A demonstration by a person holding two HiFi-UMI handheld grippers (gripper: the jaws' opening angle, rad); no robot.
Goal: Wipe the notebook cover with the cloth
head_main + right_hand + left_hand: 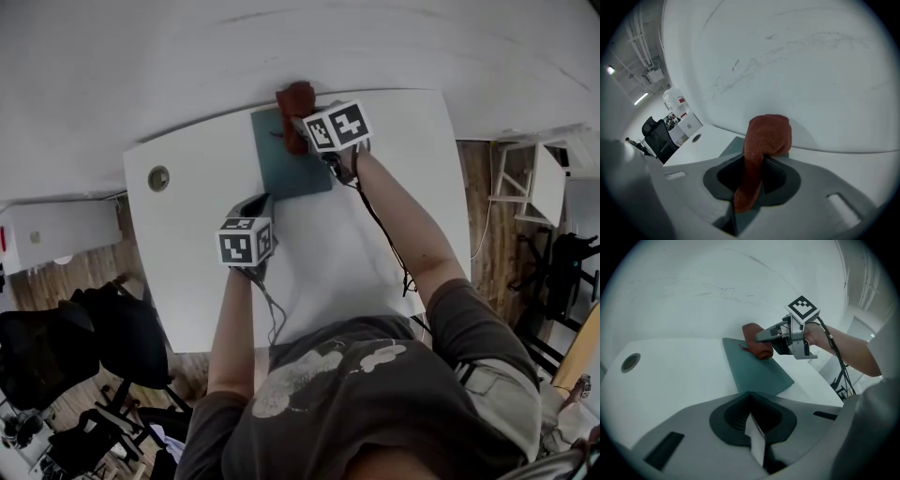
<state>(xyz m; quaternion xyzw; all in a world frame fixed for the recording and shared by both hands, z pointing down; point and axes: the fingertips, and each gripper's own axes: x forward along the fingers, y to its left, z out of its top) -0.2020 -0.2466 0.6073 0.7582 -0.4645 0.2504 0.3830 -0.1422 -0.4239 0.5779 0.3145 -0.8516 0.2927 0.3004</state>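
A dark teal notebook (289,159) lies flat at the far middle of the white table (197,253), against the wall. My right gripper (300,127) is shut on a red-brown cloth (295,97), which rests on the notebook's far edge. In the right gripper view the cloth (766,133) runs down between the jaws of the right gripper (751,190), and a corner of the notebook (733,145) shows beside it. My left gripper (259,202) hovers just in front of the notebook's near edge. Seen from the left gripper (757,439), whose jaws are shut and hold nothing, the notebook (757,371), cloth (758,344) and right gripper (761,336) lie ahead.
A round cable hole (158,177) sits in the table's far left part. A white wall runs right behind the table. Black office chairs (94,347) stand to the left on the wooden floor, and a white stool (534,178) stands to the right.
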